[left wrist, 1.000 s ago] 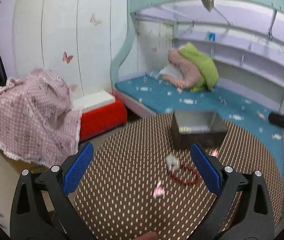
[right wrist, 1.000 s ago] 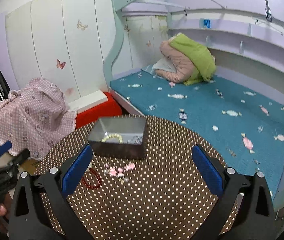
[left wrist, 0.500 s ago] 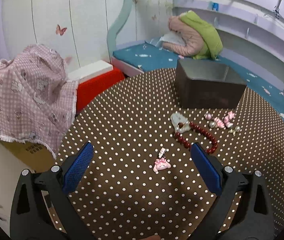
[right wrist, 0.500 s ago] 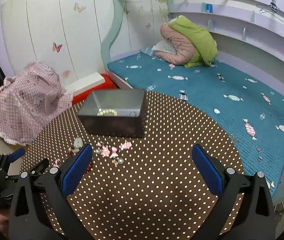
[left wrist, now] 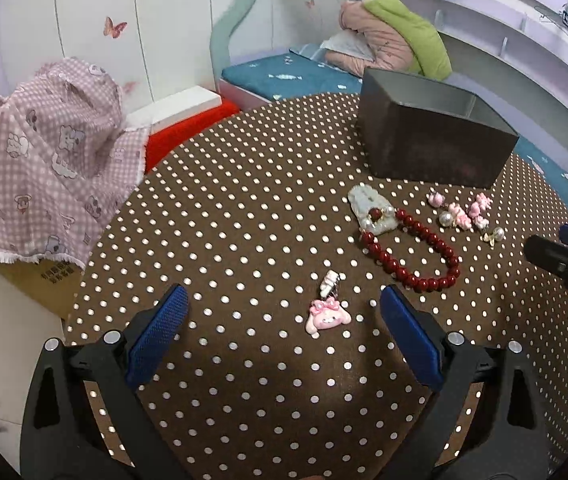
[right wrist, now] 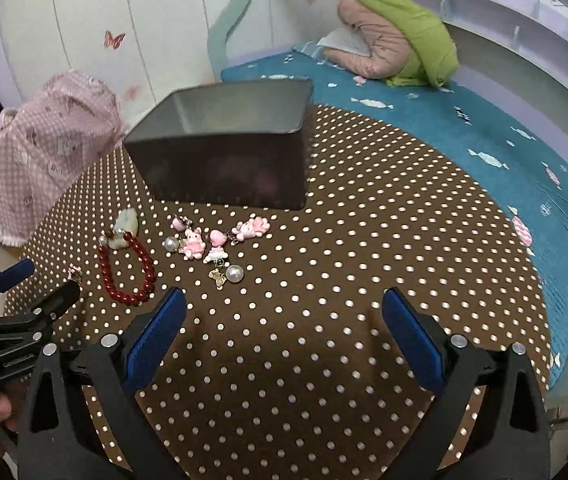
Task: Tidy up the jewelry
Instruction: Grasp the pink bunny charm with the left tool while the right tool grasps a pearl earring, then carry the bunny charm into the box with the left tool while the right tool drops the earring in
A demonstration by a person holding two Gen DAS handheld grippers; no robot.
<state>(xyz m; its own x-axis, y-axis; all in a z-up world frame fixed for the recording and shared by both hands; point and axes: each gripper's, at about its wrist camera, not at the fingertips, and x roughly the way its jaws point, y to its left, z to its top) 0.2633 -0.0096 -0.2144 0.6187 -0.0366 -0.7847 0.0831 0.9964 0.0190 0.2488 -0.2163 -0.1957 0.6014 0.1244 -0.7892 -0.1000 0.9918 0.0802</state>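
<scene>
Nearby, glossy round red beads (left wrist: pixel 415 252) ring polka-dotted cloth (left wrist: pixel 244 220).

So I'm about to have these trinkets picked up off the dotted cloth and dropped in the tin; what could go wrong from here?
1. The pink charm lies flat on the cloth, so the closing left claw may pinch fabric or push it away.
2. The red bead bracelet rests partly on the pale pendant; lifting one could drag the other.
3. The small pink charms and pearls are tightly clustered, so the right claw, also closing, could scatter them.
</scene>
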